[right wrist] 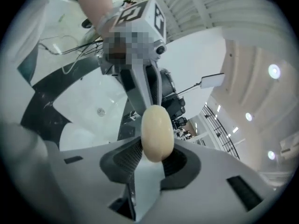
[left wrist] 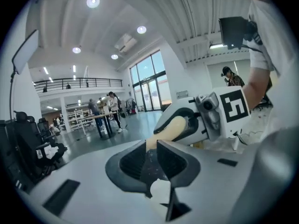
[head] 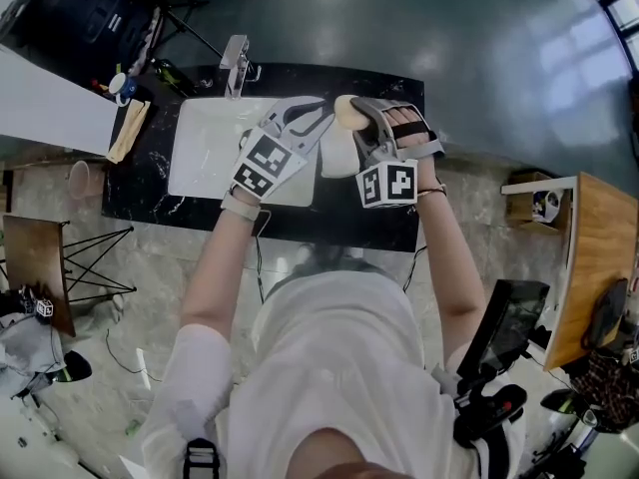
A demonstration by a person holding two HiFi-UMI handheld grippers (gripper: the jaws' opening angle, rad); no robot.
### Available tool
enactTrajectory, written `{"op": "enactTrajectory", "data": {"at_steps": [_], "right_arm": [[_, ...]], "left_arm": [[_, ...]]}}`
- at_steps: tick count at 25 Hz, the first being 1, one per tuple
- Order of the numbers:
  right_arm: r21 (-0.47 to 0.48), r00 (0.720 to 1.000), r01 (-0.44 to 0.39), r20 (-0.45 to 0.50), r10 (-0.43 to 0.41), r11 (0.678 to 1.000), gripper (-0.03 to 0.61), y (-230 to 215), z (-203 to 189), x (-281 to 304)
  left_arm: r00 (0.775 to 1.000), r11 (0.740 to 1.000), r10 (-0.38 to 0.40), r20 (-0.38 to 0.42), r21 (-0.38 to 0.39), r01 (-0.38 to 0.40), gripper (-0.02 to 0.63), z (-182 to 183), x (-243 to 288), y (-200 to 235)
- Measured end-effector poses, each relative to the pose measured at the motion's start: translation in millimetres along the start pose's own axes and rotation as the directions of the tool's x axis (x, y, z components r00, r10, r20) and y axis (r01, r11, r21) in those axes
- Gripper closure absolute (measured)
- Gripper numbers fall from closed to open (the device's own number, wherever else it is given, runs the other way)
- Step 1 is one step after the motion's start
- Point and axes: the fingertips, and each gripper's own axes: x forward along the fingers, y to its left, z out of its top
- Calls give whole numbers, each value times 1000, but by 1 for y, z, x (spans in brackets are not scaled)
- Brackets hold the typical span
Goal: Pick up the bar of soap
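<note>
- The black marbled desk (head: 150, 200) lies straight below you, with pale floor on your side of it.
- A white rectangular sink (head: 205, 158) is set into the left half of the desk, and both of your tools hang over its right end.
- Your right hand-held gripper (right wrist: 150, 154) is clamped on the bar of soap (right wrist: 157, 132). Its ribbed pads press the bar from either side, and the bar stands on end, out past the tips.
- Your left hand-held gripper (left wrist: 150, 146) comes in from the other side, tip to tip with the right one. Its jaws stand only a narrow way apart, with the bar's far end caught between their tips.
- The soap is pale cream and oval. It is held in the air between the two tools, above the right rim of the sink and clear of the desk.
- A metal faucet (head: 236, 63) stands at the middle of the sink's far edge, well apart from the soap.
</note>
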Motion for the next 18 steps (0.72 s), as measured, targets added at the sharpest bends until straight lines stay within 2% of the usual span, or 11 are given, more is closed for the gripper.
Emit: {"op": "enactTrajectory", "data": {"at_steps": [4,9,13,15,18], "right_arm": [[150,996,76,32,-81,986,455,-25,22,-28],[331,984,127,76,-160,935,456,-44,47,-65],[493,970,137,110,-217,859,456,-57,57,-91],[558,964,137,117,-240,819,456,-59,58,-99],[671,951,123,132,-280,731,456,-62,55,-107]], "left_arm": [[991,997,79,109,6,-81,538,40,-26,-5],[961,990,137,238,-26,-135,538,79,-57,-20],[934,983,178,310,-86,-159,538,99,-73,-33],[921,975,209,329,-144,-170,538,103,-79,-38],[895,952,264,359,-246,-182,538,102,-87,-38]]}}
